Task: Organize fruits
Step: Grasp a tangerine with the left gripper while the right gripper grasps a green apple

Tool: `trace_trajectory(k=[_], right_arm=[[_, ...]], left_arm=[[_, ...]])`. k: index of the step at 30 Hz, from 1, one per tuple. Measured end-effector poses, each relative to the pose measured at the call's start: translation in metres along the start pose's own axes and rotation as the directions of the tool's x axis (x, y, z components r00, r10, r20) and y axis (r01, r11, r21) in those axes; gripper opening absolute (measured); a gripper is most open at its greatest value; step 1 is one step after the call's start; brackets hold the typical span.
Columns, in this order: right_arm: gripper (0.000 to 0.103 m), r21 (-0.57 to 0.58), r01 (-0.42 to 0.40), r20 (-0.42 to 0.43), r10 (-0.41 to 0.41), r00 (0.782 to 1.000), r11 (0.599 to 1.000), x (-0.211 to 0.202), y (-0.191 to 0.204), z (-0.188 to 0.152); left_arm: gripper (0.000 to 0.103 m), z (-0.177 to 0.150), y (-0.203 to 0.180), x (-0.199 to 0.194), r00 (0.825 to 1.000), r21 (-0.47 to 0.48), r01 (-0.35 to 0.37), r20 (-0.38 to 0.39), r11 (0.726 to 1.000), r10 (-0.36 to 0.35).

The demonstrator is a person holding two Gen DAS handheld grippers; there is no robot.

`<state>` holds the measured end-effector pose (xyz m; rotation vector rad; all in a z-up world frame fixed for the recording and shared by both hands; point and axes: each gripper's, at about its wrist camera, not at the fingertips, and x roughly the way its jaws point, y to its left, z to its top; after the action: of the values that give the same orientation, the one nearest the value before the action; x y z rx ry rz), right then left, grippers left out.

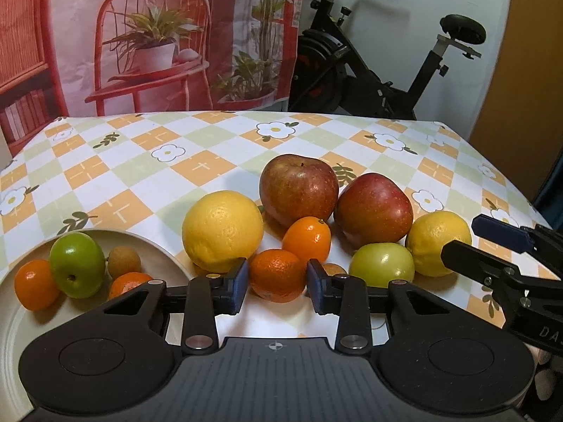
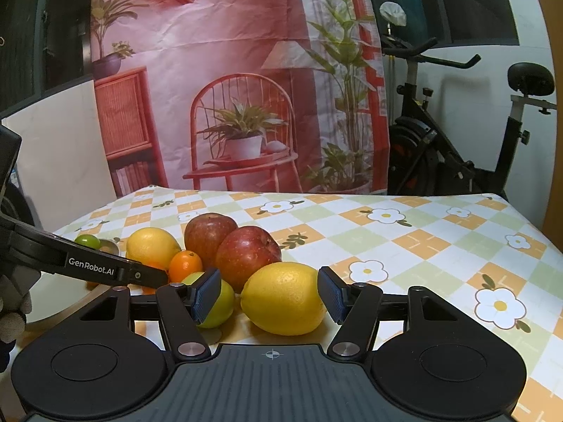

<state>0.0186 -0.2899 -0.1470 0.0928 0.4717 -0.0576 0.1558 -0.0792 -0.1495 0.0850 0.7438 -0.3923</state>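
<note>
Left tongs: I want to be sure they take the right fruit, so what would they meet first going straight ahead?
The left tongs would first meet the small orange mandarin already between their blue pads. Beyond it stands an oval kumquat, then the red apples; depth there is unclear.

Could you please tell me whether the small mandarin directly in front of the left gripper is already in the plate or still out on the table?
Out: the mandarin rests on the tablecloth, right of the plate.

Glossy smooth apples [image 1: 297,190], dimpled lemon [image 1: 222,230] skin, matt black plastic tool [image 1: 277,283] with ribbed blue pads [image 1: 240,281], smooth printed worktop [image 1: 140,161] cover.
</note>
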Motion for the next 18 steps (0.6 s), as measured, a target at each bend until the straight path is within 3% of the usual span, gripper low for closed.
trace_trajectory(k=[11,18], right_arm=[[0.058,0.002,-0.002,-0.001,0.002,1.0,1.0,0.0,0.002,-0.002],[0.057,-0.052,0.014,0.012,-0.014,1.0,0.999,0.0,0.014,-0.003]], left_arm=[[0.037,-0.007,-0.005,-0.025,0.999,0.041,0.014,0.049,0.999,-0.016],[0.037,-0.016,0.007,-0.049,0.996,0.032,-0.014,0.087,0.999,0.012]])
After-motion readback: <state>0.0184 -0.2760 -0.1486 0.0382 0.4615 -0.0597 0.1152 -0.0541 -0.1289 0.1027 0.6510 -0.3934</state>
